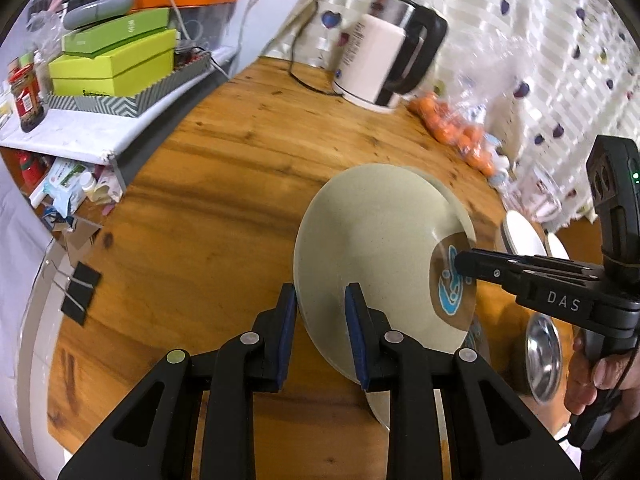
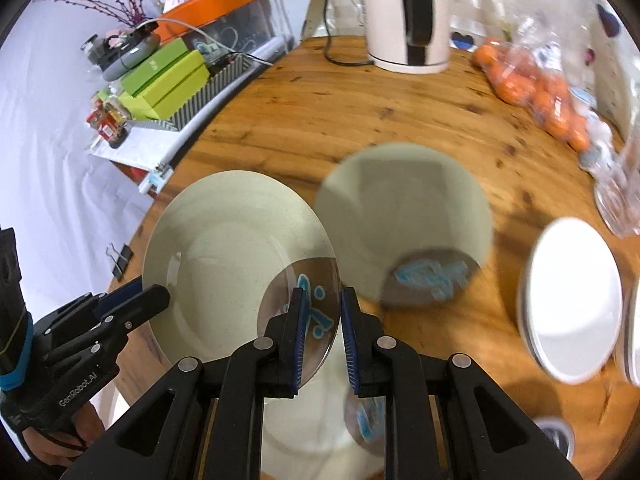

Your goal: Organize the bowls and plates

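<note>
A speckled beige plate with a brown patch and a blue design hangs tilted above the wooden table. My left gripper is shut on its near rim. From the right, my right gripper is shut on the patterned rim. The right wrist view shows the same plate, with the right gripper clamping the blue design and the left gripper on the plate's left edge. A second, blurred beige plate lies beyond. Part of another beige plate shows below the held one.
White plates are stacked at the right, with a steel bowl near them. A white kettle and a bag of oranges stand at the back. Green boxes fill the left shelf. A binder clip sits on the table's left edge.
</note>
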A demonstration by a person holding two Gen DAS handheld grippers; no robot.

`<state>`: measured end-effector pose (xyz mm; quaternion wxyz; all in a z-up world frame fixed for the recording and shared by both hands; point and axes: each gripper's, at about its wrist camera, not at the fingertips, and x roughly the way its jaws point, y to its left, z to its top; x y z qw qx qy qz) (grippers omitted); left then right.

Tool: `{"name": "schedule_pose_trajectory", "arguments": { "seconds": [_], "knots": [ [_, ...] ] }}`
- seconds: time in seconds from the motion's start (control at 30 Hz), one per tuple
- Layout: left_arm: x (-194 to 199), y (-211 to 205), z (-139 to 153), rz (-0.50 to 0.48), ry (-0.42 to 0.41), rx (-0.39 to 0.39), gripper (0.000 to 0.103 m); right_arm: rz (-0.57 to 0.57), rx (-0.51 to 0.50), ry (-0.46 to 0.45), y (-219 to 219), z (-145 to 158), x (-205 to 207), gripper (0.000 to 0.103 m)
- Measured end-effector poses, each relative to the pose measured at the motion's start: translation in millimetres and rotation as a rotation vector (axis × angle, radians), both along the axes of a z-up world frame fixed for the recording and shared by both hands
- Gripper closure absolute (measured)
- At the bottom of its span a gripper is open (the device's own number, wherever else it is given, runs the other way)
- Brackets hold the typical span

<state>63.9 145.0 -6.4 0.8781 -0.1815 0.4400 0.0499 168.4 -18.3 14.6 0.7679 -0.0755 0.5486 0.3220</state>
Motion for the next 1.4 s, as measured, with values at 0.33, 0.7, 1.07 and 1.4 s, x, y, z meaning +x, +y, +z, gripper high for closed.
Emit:
{"name": "schedule_pose_trajectory", "arguments": {
  "seconds": [0.33, 0.7, 1.07, 1.4],
  "knots": [
    [-15.0, -37.0, -15.6, -0.079, 0.052, -0.002, 0.077, -0.066, -0.021, 0.045, -47.6, -17.2, -26.2, 0.086],
    [-18.4, -57.1, -26.6, -0.123, 0.09, -0.005, 0.077, -0.084, -0.055, 0.062, -65.5, -27.2, -36.8, 0.086],
    [-18.0, -65.1, -34.7, -0.138, 0.121, 0.004, 0.077, -0.089, -0.069, 0.062, -70.5, -32.2, -36.3, 0.085],
    [-17.3, -64.6, -34.2, -0.144, 0.117, 0.001, 0.077, -0.082, -0.079, 0.049, -69.8, -35.3, -36.5, 0.085]
  ]
}}
